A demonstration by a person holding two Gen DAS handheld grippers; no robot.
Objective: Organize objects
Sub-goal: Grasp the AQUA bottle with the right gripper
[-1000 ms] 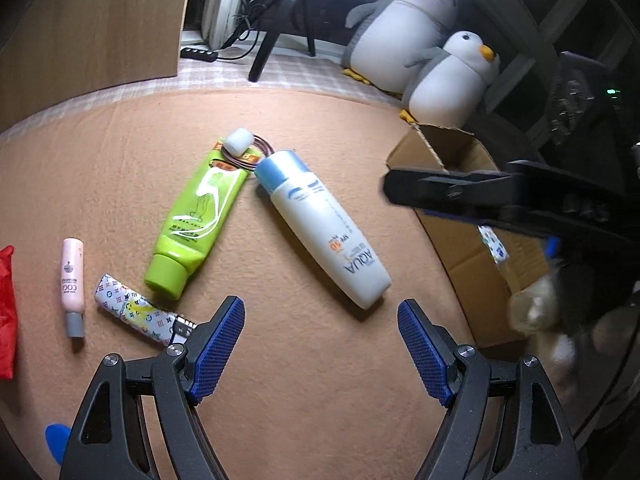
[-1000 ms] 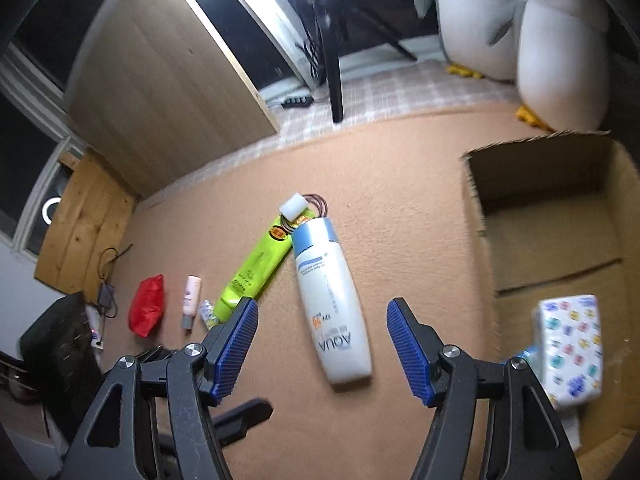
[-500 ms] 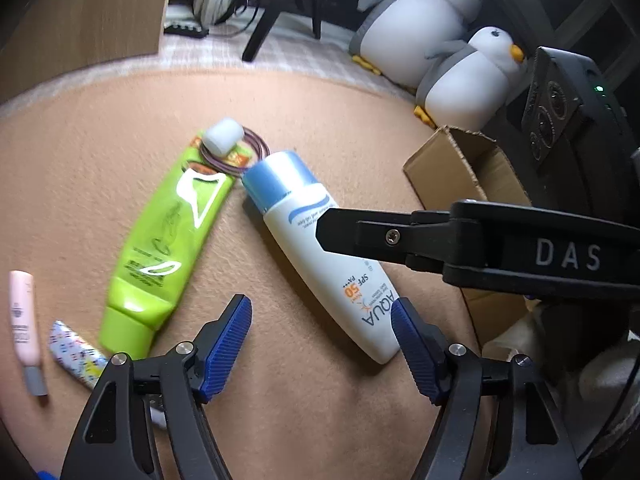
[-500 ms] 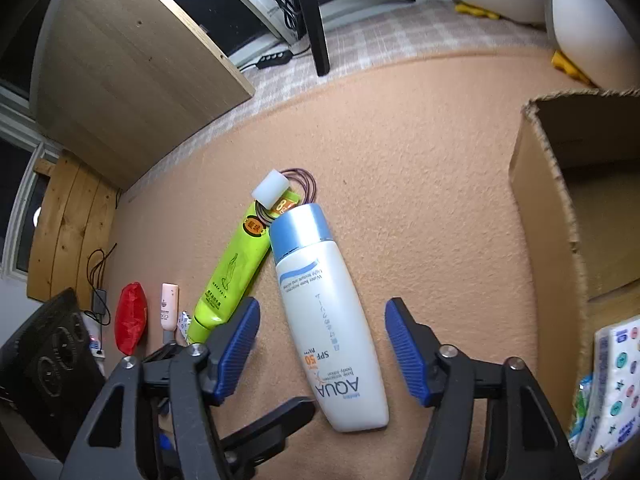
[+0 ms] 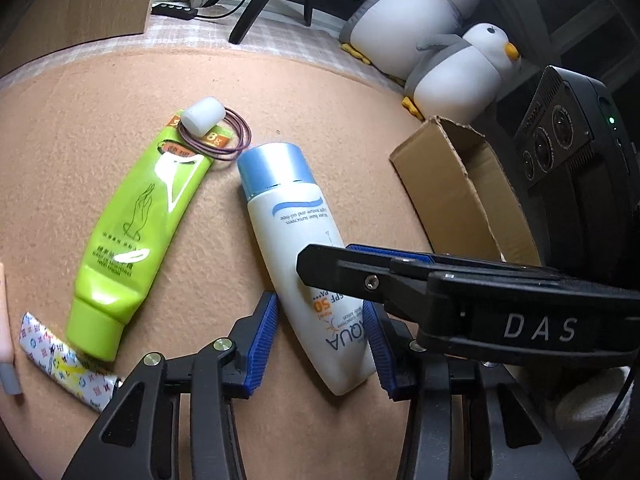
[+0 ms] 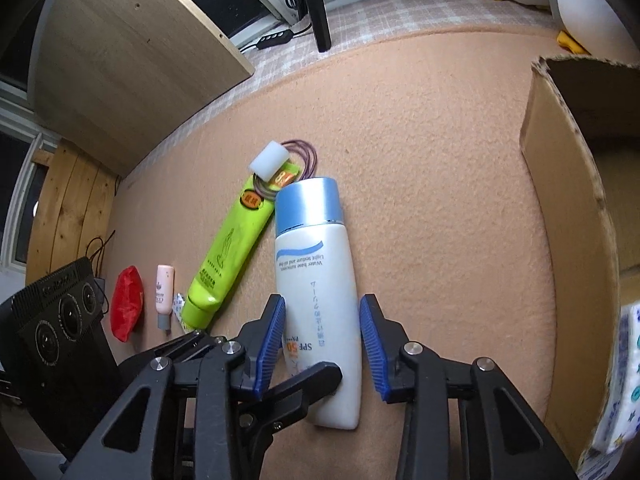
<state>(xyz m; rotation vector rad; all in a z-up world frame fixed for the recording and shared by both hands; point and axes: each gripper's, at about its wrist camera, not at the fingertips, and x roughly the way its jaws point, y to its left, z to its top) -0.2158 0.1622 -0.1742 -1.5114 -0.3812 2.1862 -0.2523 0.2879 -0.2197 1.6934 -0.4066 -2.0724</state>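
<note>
Peach-coloured carpet (image 5: 320,92) is carrying everything. At the far left in the right wrist view a red pouch (image 6: 127,307) is lying beside a small pink tube (image 6: 164,295); next come a patterned foil sachet (image 5: 60,360) and a lime-green tube (image 5: 136,232), whose flat end is sitting under a white cap (image 5: 201,119) ringed by purple hair ties (image 5: 236,140).

Just right of that tube the sunscreen bottle (image 5: 296,248) is lying on its side, blue cap pointing away, base towards both cameras. The left gripper (image 5: 320,344) is straddling its lower body, and its jaws are closing, standing just off the plastic on each side with no clear contact yet. The right gripper (image 6: 322,348) is doing the same from beside it: jaws closing around the bottle's lower half, a sliver of carpet showing at each pad. Neither seems to be holding it yet.

Further right a cardboard box (image 6: 560,208) is standing open with a patterned pack (image 6: 616,380) inside, and two penguin plush toys (image 5: 452,68) are sitting beyond it.

The bottle is probably smooth, stiff plastic, moderately heavy if full, and apt to slip or pivot. Its body is tapering towards the base, so gripping across the wider flat-sided middle, below the cap, looks safest.
</note>
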